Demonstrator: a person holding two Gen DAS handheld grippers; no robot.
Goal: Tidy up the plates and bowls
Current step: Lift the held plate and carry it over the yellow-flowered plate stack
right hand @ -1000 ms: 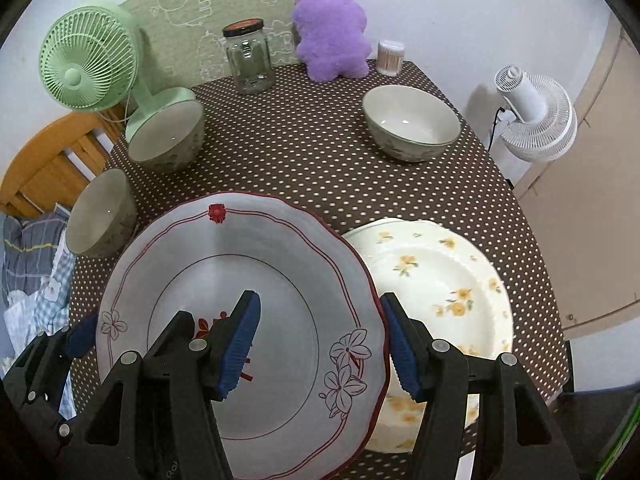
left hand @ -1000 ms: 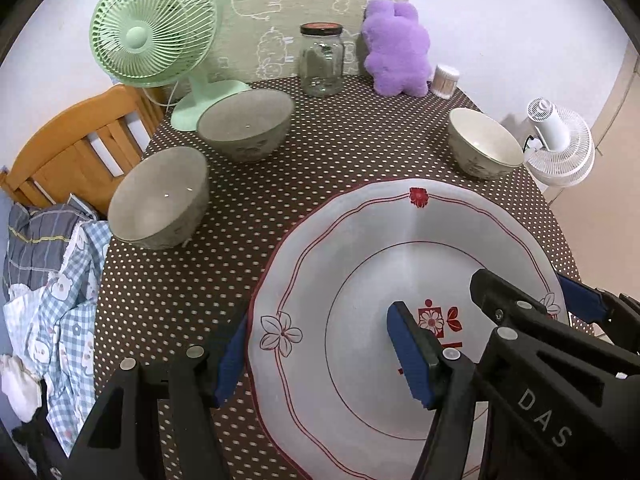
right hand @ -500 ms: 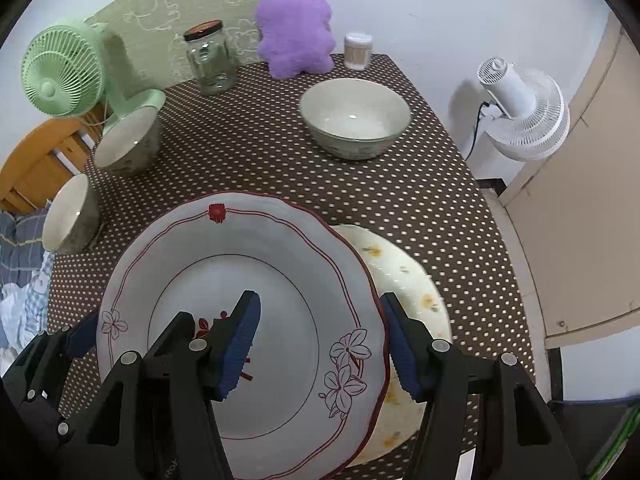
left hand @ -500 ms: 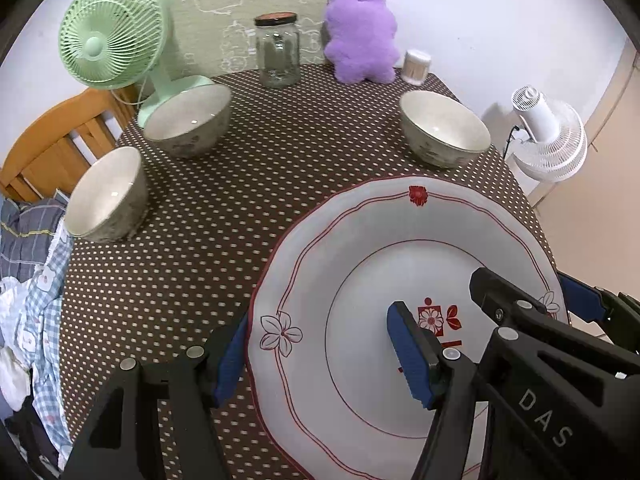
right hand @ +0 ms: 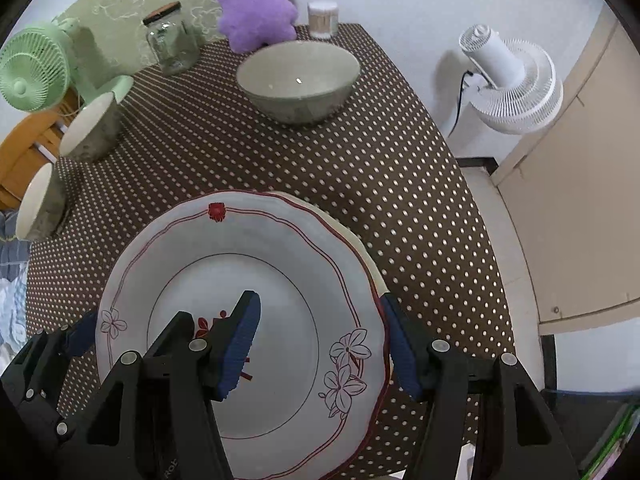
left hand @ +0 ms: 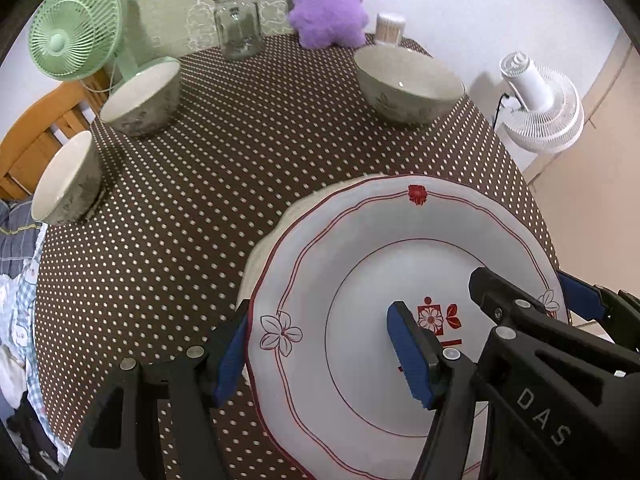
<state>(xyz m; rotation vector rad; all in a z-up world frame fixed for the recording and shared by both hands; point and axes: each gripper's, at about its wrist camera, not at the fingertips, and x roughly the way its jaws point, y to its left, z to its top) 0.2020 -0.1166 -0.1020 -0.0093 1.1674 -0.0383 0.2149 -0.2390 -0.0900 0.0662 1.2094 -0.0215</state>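
A white plate with red flower trim [left hand: 360,248] [right hand: 240,248] is held between both grippers. My left gripper [left hand: 320,348] is shut on its left rim, my right gripper [right hand: 324,340] on its right rim. The plate hovers over a cream floral plate, of which only an edge [right hand: 374,268] [left hand: 256,256] shows beneath. Three grey-green bowls stand on the dotted tablecloth: one at the back right [left hand: 408,84] [right hand: 298,80] and two at the left [left hand: 142,96] [left hand: 66,178].
A green desk fan [left hand: 76,28], a glass jar [left hand: 238,24], a purple plush toy [left hand: 326,2] and a toothpick holder [left hand: 390,28] line the back of the round table. A white fan [right hand: 512,84] stands on the floor at the right. A wooden chair [left hand: 36,136] with clothes stands at the left.
Both grippers have carried the red-trimmed plate to the right, over the floral plate, which is now almost wholly covered. The bowls and fan have shifted left in view.
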